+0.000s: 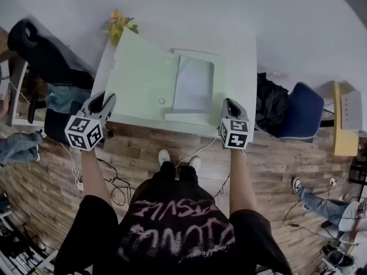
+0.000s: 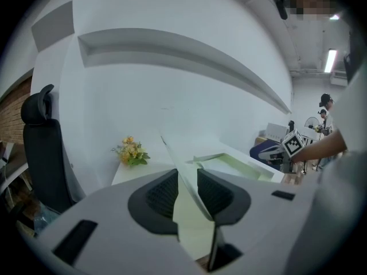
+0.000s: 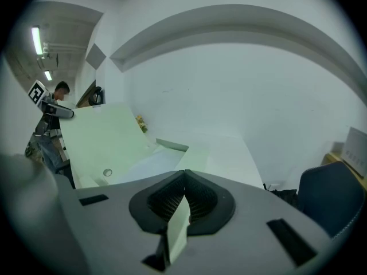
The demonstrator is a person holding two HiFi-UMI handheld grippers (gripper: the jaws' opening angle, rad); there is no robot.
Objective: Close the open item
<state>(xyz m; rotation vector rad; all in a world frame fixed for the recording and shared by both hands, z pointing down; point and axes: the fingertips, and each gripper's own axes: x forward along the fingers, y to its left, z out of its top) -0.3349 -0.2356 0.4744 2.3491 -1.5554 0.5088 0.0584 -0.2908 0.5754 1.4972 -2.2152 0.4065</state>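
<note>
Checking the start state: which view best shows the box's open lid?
Head view: the whole lid shows, raised beside the box. Right gripper view shows its inner face; left gripper view only its edge between the jaws.

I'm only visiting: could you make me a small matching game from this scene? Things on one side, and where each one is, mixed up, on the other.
Things:
1. yellow flowers
2. blue chair
3. black office chair
4. pale green lid

Places:
A. right of the table
B. standing open on the table
C. table's far left corner
D. left of the table

Pairs: 1-C, 2-A, 3-D, 4-B
</note>
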